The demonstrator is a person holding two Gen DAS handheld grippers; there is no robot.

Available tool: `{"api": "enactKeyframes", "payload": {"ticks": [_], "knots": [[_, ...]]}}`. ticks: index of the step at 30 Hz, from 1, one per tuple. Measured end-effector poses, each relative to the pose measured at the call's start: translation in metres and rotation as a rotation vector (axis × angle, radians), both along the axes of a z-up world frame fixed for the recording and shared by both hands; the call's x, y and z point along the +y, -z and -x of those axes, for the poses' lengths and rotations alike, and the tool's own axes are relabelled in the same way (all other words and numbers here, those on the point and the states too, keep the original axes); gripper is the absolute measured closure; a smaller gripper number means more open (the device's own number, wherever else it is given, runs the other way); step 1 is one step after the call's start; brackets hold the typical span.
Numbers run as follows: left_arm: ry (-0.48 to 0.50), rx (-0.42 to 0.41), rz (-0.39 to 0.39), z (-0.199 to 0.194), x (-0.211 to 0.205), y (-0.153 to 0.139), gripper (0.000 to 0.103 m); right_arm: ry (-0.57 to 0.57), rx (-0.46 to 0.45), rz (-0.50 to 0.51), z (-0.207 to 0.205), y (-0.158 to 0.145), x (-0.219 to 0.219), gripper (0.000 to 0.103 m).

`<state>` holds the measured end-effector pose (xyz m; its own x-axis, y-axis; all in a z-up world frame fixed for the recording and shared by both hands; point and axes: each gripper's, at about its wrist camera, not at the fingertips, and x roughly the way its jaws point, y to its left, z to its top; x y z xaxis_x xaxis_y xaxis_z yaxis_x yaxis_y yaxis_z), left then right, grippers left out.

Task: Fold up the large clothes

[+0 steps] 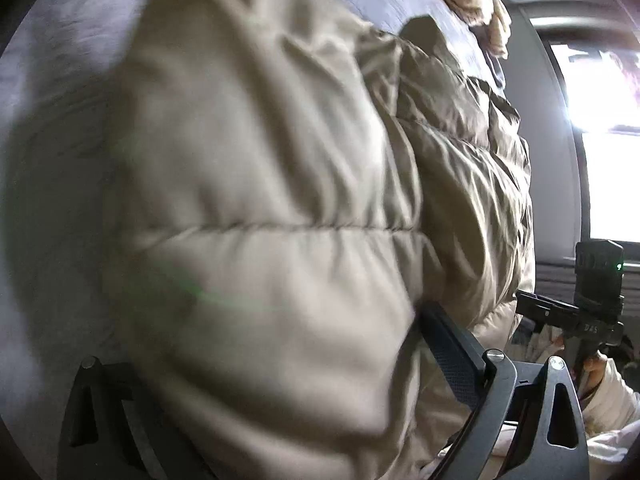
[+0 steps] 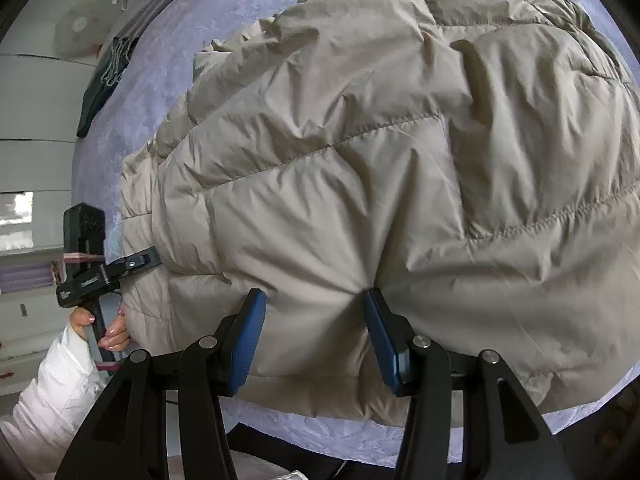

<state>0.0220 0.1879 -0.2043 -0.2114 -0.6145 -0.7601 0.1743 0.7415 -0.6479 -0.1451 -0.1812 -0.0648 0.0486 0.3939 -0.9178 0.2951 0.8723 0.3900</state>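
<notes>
Lavender bedspread (image 2: 168, 80) carries the work. On it the beige puffer jacket (image 2: 360, 160) lies spread, its hem along the near edge of the bed and its long axis running away from you toward the far edge.

Your right gripper (image 2: 314, 336) points steeply down at that hem. Its jaws stand about half open, with a puff of hem fabric between the blue pads (image 2: 250, 340); the pads dent it, but I judge no firm grip.

Your left gripper (image 2: 154, 259) works the jacket's left edge. A thick fold of padding fills its own view and bulges between its fingers (image 1: 452, 344); whether it is pinched cannot be told.

A white sleeve (image 2: 52, 384) shows behind the left hand (image 2: 114, 334).
</notes>
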Motion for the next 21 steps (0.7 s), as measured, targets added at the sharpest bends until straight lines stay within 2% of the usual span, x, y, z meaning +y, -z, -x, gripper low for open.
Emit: {"api": "enactKeyframes", "payload": {"ticks": [1,2,3,5,7,8,9,10,13,16,21], "knots": [[0.010,-0.001,-0.004,0.000,-0.004,-0.001,0.009,-0.006,0.004,0.001,-0.001,-0.002,0.001,0.048],[0.021,-0.007,-0.005,0.000,-0.007,-0.003,0.025,-0.018,0.004,0.003,-0.001,-0.004,0.002,0.048],[0.034,-0.006,0.008,0.001,-0.009,-0.005,0.036,-0.042,-0.001,0.015,-0.002,-0.008,0.004,0.048],[0.030,0.016,0.055,0.001,-0.008,-0.009,0.064,-0.089,-0.033,0.054,-0.005,-0.020,0.005,0.048],[0.023,0.011,0.075,0.004,-0.007,-0.020,0.074,-0.100,-0.092,0.078,-0.007,-0.030,0.002,0.048],[0.017,0.009,0.079,0.005,-0.006,-0.026,0.076,-0.095,-0.132,0.087,-0.009,-0.035,0.000,0.060],[0.009,0.010,0.082,0.005,-0.005,-0.031,0.076,-0.089,-0.156,0.094,-0.012,-0.037,-0.001,0.085],[-0.002,0.016,0.092,0.006,-0.005,-0.040,0.076,-0.085,-0.170,0.104,-0.014,-0.036,-0.002,0.091],[-0.033,0.032,0.130,0.011,-0.008,-0.070,0.076,-0.097,-0.226,0.149,-0.024,-0.025,-0.006,0.094],[-0.019,0.003,0.156,0.017,-0.026,-0.112,0.076,-0.089,-0.219,0.127,-0.032,-0.002,-0.013,0.095],[0.055,-0.061,0.181,0.031,-0.086,-0.178,0.076,-0.028,-0.215,0.047,-0.044,0.031,-0.033,0.102]]}}
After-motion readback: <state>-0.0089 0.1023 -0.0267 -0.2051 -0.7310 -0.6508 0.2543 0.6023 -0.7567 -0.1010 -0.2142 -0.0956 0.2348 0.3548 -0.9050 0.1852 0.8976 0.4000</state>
